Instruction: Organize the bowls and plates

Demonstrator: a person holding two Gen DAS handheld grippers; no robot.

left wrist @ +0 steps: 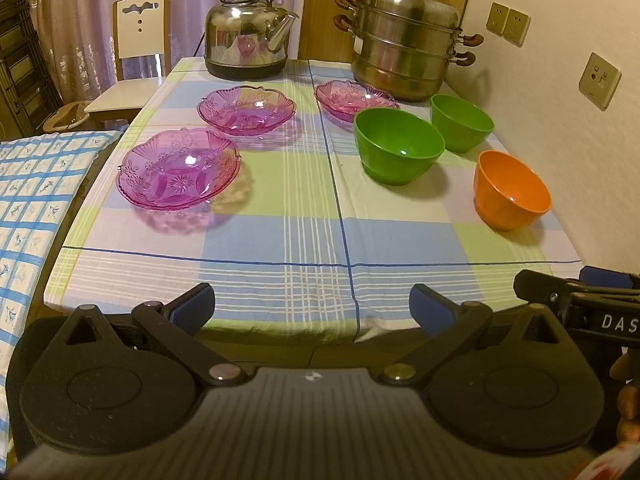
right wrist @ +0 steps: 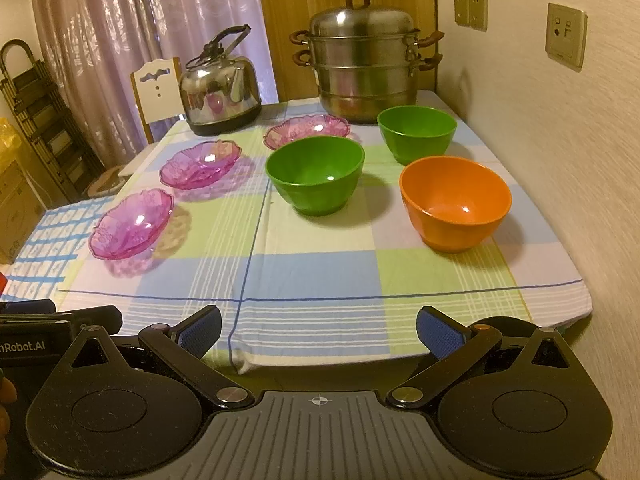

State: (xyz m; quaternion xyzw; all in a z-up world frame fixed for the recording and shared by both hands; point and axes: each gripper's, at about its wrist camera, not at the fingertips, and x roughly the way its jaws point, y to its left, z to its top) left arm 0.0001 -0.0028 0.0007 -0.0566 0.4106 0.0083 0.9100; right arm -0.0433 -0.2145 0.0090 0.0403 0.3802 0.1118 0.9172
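Three pink glass plates lie on the checked tablecloth: a near left one (left wrist: 178, 168) (right wrist: 132, 223), a middle one (left wrist: 246, 109) (right wrist: 200, 163) and a far one (left wrist: 352, 98) (right wrist: 306, 130). Two green bowls, near (left wrist: 398, 150) (right wrist: 316, 174) and far (left wrist: 462, 122) (right wrist: 416, 132), and an orange bowl (left wrist: 510, 190) (right wrist: 456, 202) stand upright on the right. My left gripper (left wrist: 312, 306) is open and empty at the table's near edge. My right gripper (right wrist: 320, 330) is open and empty, also at the near edge; its side also shows in the left wrist view (left wrist: 576, 300).
A steel kettle (left wrist: 250, 32) (right wrist: 220, 84) and a stacked steel steamer pot (left wrist: 408, 40) (right wrist: 364, 60) stand at the table's far end. A wall with sockets (right wrist: 566, 36) runs along the right. A white chair (left wrist: 132, 68) and a blue checked cushion (left wrist: 36, 200) are on the left.
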